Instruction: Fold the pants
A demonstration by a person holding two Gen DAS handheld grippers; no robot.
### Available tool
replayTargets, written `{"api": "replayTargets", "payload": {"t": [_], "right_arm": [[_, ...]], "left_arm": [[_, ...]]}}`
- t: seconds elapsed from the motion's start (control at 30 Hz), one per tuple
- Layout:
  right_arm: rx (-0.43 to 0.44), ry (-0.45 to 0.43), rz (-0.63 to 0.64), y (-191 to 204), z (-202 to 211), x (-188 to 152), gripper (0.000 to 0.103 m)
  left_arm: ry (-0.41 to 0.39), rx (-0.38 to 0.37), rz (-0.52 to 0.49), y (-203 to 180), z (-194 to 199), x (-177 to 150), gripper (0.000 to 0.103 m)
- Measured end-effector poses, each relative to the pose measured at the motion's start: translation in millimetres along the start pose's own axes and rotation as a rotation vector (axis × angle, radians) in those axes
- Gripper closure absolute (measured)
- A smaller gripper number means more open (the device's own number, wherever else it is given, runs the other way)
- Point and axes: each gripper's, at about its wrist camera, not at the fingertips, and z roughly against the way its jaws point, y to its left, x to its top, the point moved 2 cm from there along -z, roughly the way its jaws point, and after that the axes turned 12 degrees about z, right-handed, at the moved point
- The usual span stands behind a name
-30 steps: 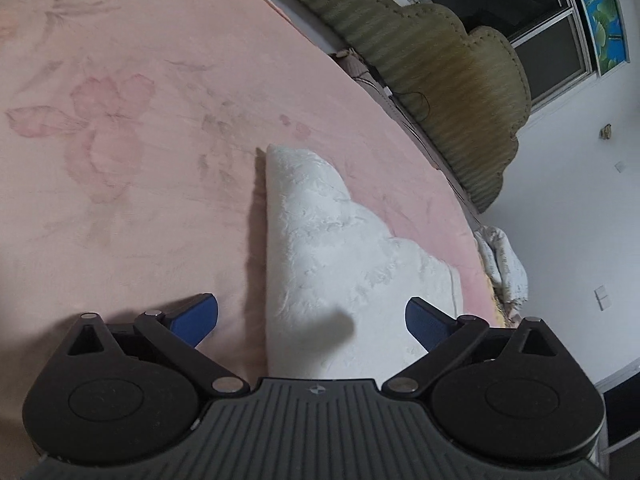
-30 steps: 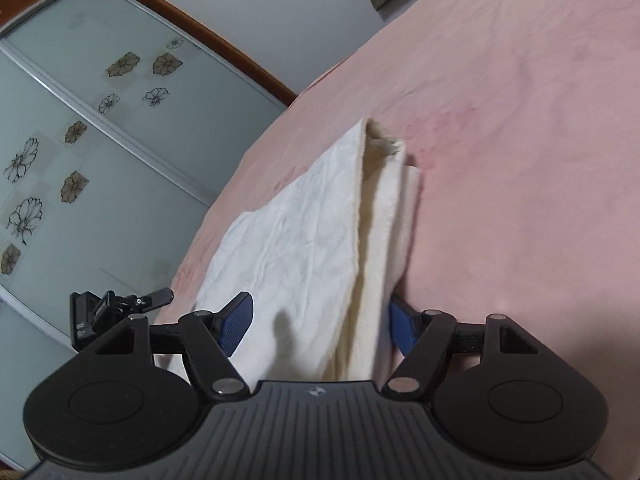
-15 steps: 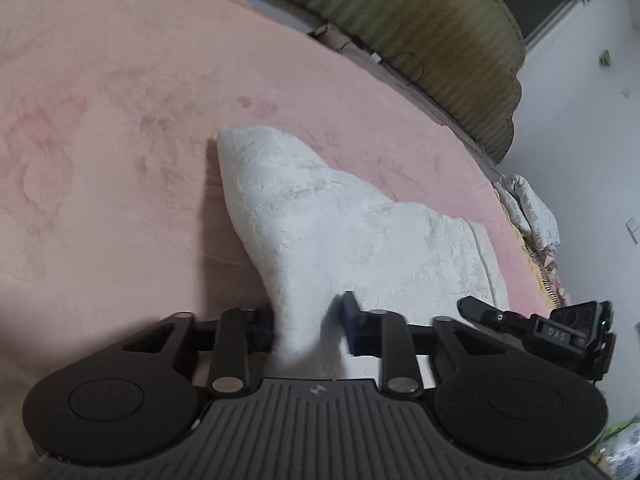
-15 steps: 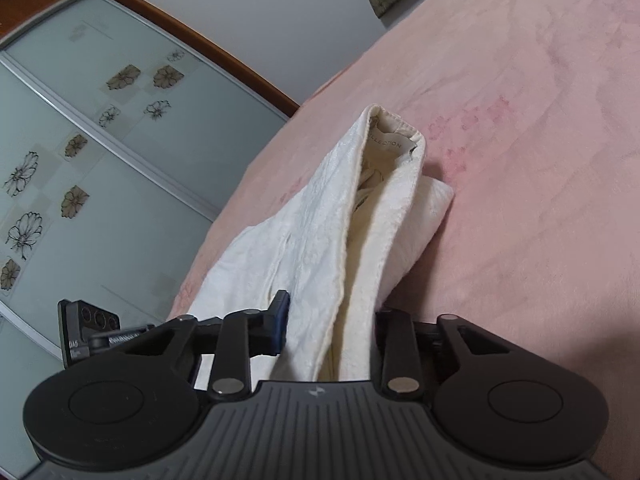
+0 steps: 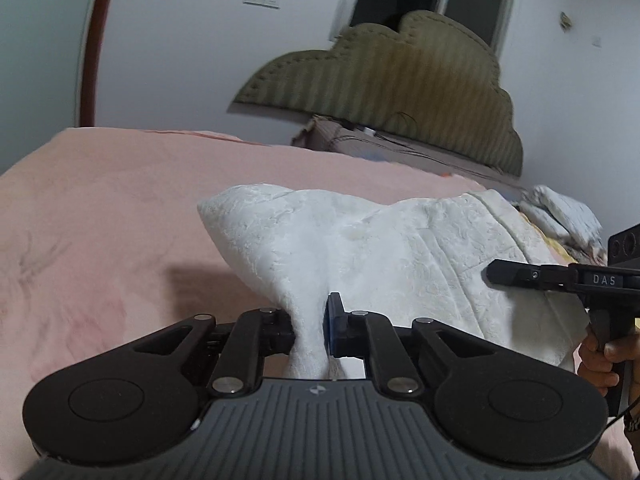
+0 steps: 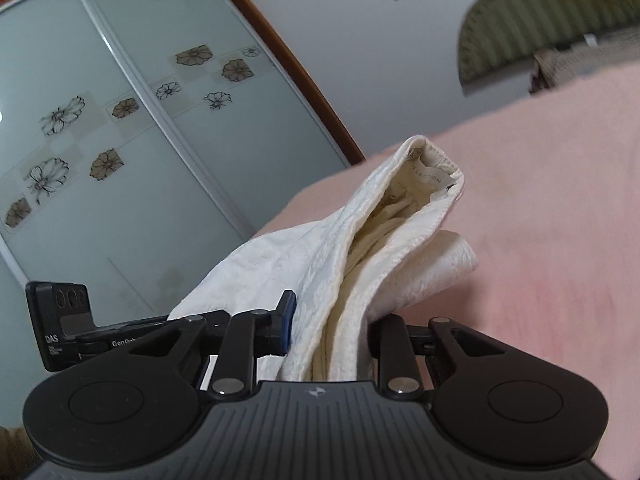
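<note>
While both tongs pinch them, pants [image 5: 360, 248] stretch between.

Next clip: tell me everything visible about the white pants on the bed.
The white pants are an off-white fabric with a raised woven pattern, already folded lengthwise into a thick bundle. The waistband end gapes open, showing a sewn-in label and cream inner layers. The left gripper and right gripper, whose jaws have just been closing, each pinch one near corner, lifting that edge while the far part rests on the pink bedcover.
</note>
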Motion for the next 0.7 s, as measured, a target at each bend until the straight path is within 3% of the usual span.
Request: {"api": "replayTargets", "payload": {"t": [0.2,0.33,0.4,0.47,0.5,0.7], "right_arm": [[-0.032,0.055,0.026,-13.5,-89.3,34.9,0.080],[-0.077,0.119,0.000,-28.8,-138.9,28.4,0.078],[-0.132,0.171,-0.029,-38.8,-154.2,17.4,0.069],[-0.177,0.212,-0.090,-50.7,-157.4,6.2,0.055],[-0.159,0.202,-0.131,-55.1,-152.8,1.7,0.055],[-0.141,0.100,-0.167,-48.4,-88.1,-2.5,0.053]], "left_arm": [[-0.005,0.126,-0.006,33.8,-43.1,47.8,0.089],[0.057,0.199,0.002,59.0,-78.3,54.9,0.088],[0.088,0.239,0.002,70.8,-92.7,48.7,0.082],[0.076,0.250,-0.005,75.3,-93.9,43.1,0.069],[0.070,0.259,-0.002,74.5,-90.5,42.8,0.057],[-0.055,0.410,-0.143,56.2,-48.2,33.6,0.039]]}}
